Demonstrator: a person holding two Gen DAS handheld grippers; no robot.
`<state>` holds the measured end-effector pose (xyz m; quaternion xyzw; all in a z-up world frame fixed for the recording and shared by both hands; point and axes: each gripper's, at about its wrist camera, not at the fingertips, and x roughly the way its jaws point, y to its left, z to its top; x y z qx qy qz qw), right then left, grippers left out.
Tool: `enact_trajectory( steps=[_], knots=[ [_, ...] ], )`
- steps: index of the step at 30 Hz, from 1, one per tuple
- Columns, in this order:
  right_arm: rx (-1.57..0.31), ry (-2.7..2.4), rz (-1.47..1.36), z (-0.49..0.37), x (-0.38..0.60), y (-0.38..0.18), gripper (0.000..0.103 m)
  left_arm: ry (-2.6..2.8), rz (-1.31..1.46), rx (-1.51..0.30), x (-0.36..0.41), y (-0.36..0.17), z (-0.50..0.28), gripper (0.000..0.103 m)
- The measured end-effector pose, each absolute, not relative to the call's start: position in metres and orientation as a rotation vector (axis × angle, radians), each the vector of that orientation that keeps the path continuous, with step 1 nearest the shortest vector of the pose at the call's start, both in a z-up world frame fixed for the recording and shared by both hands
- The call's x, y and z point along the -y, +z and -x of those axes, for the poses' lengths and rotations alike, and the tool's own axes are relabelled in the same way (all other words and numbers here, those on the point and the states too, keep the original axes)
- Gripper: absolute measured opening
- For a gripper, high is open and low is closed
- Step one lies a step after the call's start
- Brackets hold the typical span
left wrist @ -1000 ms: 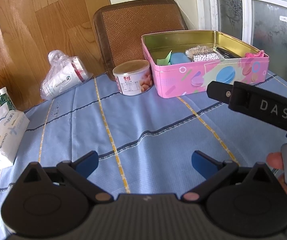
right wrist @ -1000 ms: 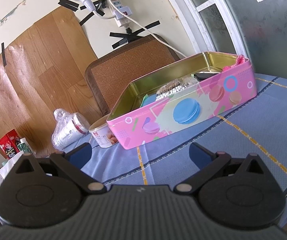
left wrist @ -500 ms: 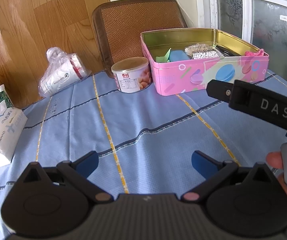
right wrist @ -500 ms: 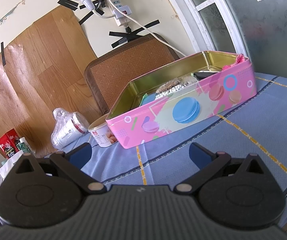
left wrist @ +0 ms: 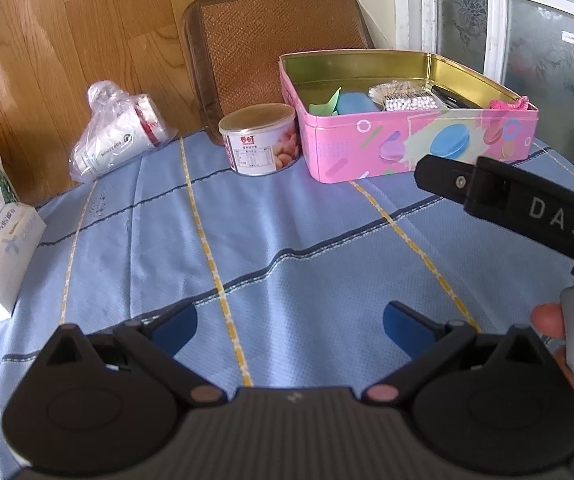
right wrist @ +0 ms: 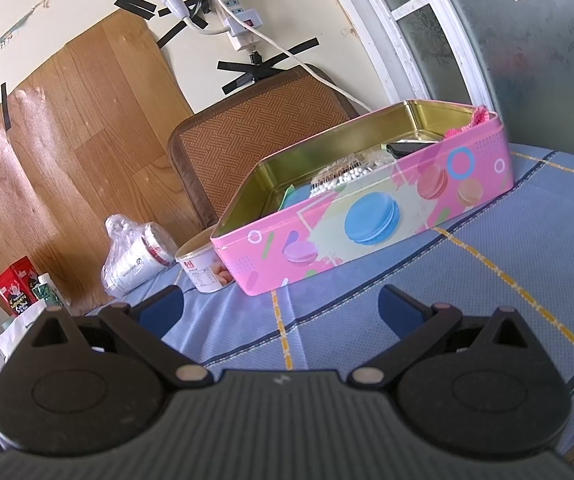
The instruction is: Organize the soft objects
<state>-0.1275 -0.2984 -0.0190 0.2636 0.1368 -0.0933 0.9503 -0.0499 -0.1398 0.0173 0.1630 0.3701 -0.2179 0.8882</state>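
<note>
Pink tin (lid off) holds soft bits; both grippers' jaws spread, empty.

One pink tin, one can, one bagged cup stack, one tissue pack, one chair

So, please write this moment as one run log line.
left gripper: open, empty | right gripper: open, empty | pink tin: lid off, on blue tablecloth
</note>
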Motion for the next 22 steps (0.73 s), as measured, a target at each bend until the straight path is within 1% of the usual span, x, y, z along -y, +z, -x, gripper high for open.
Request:
enact_trajectory(
  steps=[14,22],
  knots=[
    [-0.284,-0.195,-0.529,0.126,0.296,-0.020,0.103,-0.449,-0.330,-0.775,0.139,0.017,0.047,0.103],
    [-0.287,-0.196,-0.523,0.124,0.294,-0.018,0.103,-0.507,-0.305,-0.712,0.136,0.026,0.053,0.103]
  ],
)
